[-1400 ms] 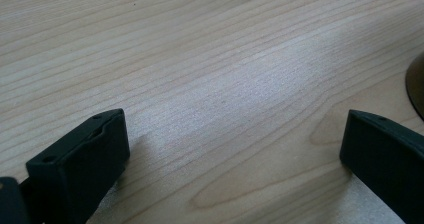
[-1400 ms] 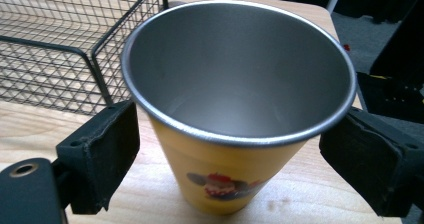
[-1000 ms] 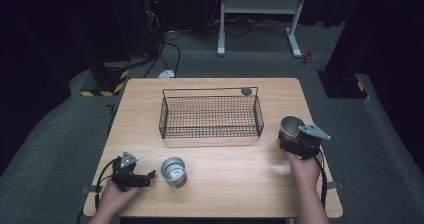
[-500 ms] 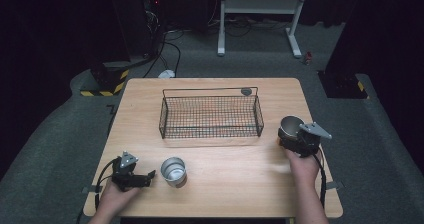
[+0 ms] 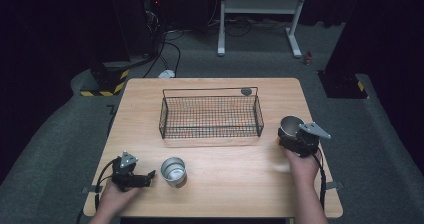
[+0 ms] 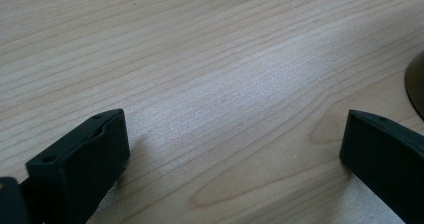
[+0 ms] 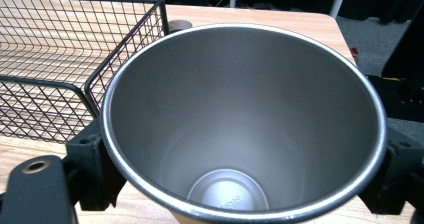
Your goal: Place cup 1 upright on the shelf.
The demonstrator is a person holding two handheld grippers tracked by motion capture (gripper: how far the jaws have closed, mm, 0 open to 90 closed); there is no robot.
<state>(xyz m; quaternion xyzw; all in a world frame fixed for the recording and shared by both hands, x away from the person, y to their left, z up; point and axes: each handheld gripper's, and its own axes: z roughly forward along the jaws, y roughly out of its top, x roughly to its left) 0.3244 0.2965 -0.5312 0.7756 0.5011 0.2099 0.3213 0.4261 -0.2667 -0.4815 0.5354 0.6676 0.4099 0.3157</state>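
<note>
Right gripper (image 5: 296, 136) clamped on rigid, light, slick steel tumbler (image 7: 240, 129); grip mid-wall. Left gripper (image 5: 145, 176) wide open, empty.

Light wooden table (image 5: 225, 194) with a black wire mesh basket (image 5: 210, 115) at its centre, toward the far edge. Small dark round disc (image 5: 246, 91) on the table just behind the basket's far right corner. Steel cup (image 5: 291, 127) right of the basket, between the jaws of the right gripper (image 5: 296, 136). Second steel cup (image 5: 174, 171) near the front edge, left of centre, with the left gripper (image 5: 145, 176) just to its left.
</note>
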